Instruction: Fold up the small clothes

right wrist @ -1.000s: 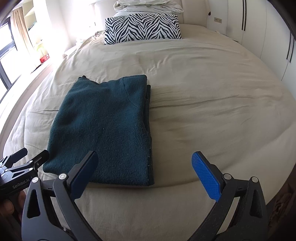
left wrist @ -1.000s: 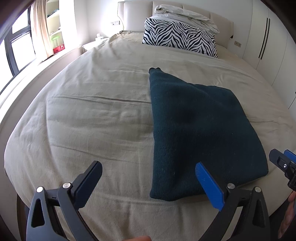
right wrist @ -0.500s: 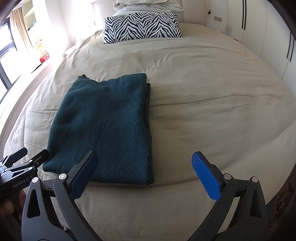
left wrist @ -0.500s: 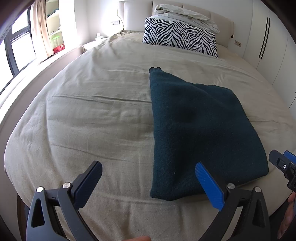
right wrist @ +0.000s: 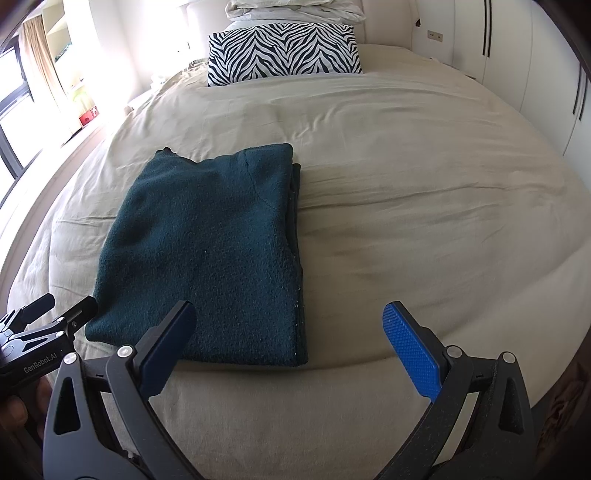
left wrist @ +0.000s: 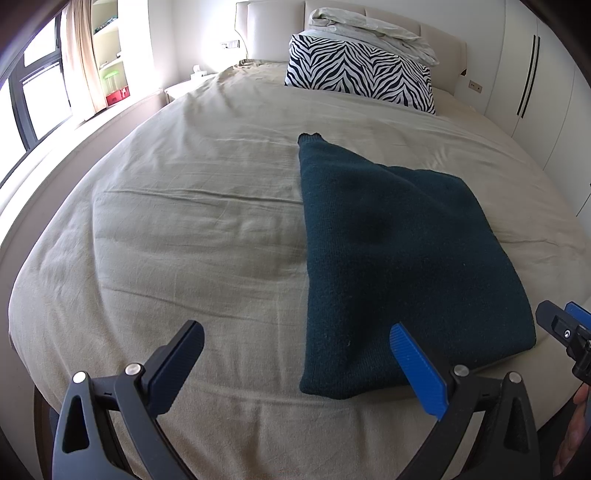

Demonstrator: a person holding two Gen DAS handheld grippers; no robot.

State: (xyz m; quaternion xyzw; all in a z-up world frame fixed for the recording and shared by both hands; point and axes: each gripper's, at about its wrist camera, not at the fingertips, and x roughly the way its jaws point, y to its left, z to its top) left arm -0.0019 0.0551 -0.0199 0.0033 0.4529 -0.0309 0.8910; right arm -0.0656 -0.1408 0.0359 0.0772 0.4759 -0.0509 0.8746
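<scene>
A dark teal knit sweater (left wrist: 391, 258) lies folded into a flat rectangle on the beige bed; it also shows in the right wrist view (right wrist: 207, 251). My left gripper (left wrist: 295, 354) is open and empty, held at the bed's near edge just left of the sweater's near corner. My right gripper (right wrist: 291, 339) is open and empty, held at the near edge by the sweater's near right corner. Each gripper shows at the edge of the other's view: the right one (left wrist: 565, 332) and the left one (right wrist: 48, 325).
The beige bed sheet (left wrist: 184, 229) spreads wide around the sweater. A zebra-print pillow (right wrist: 284, 51) and a rumpled white duvet (left wrist: 369, 29) sit at the headboard. White wardrobe doors (right wrist: 535, 55) stand on the right, a window (left wrist: 37, 99) on the left.
</scene>
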